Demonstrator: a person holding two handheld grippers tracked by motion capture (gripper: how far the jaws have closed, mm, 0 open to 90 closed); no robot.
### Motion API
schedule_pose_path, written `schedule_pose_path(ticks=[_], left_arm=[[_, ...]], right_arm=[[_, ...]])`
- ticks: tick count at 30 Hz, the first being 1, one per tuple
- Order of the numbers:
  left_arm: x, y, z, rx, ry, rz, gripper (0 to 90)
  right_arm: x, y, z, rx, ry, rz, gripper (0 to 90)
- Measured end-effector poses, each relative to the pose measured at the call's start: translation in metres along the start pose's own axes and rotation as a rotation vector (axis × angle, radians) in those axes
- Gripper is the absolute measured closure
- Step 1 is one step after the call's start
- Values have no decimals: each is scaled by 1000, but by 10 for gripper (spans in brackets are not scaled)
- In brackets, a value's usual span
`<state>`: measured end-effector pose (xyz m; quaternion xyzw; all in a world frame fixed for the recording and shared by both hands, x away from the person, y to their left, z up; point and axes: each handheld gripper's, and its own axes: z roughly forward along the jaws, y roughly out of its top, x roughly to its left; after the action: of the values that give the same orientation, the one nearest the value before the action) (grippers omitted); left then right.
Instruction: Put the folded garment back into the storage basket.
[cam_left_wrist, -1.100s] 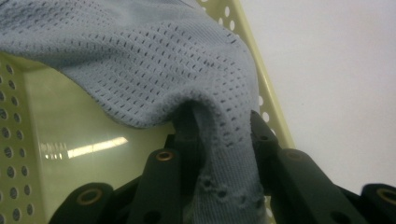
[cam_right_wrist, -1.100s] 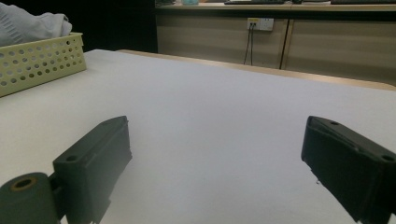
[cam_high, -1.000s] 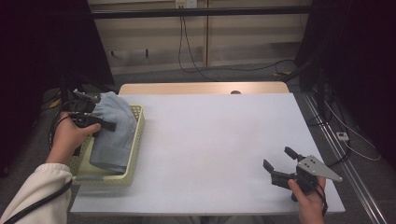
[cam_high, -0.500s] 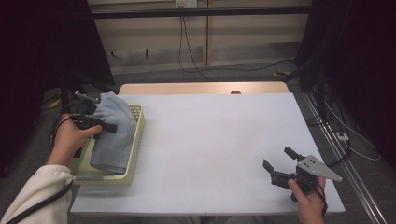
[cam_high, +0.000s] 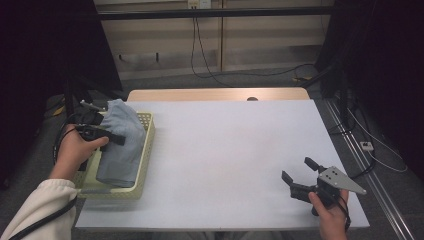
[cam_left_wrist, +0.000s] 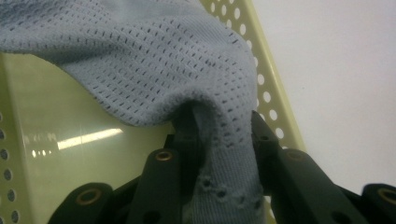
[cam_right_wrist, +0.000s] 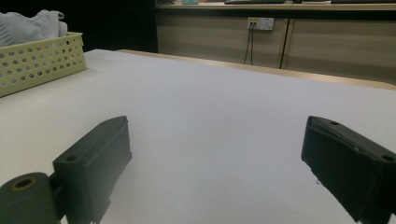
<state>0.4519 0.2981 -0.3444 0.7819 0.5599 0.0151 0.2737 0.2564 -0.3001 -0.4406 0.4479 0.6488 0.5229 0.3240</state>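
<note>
A pale blue knitted cloth (cam_high: 120, 142) lies heaped in a pale yellow-green perforated basket (cam_high: 146, 137) at the table's left edge. My left gripper (cam_high: 112, 139) reaches into the basket from the left and is shut on a fold of the cloth (cam_left_wrist: 224, 135), which bunches between the two black jaws. The basket's bare floor (cam_left_wrist: 70, 140) shows under the lifted fabric. My right gripper (cam_high: 299, 175) rests near the table's front right corner, open, with only bare white tabletop between its fingers (cam_right_wrist: 100, 154). From there the basket (cam_right_wrist: 37, 60) and cloth (cam_right_wrist: 28, 25) appear far off at the upper left.
A white sheet covers the table (cam_high: 230, 150), with a wooden strip (cam_high: 215, 94) at the far edge. Cables (cam_high: 200, 55) hang over the floor behind, and a wall socket (cam_right_wrist: 260, 22) sits on the back panel. Dark stands flank both sides.
None of the frames differ visibly: both hands hold still, and the left gripper keeps its hold on the cloth.
</note>
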Motion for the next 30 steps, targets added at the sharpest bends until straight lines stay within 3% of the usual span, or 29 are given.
schedule_pose_path(ticks=[30], left_arm=[[2,-9,4,20,-24,-14,712]], right_arm=[[0,0,0,0,2,-2,87]])
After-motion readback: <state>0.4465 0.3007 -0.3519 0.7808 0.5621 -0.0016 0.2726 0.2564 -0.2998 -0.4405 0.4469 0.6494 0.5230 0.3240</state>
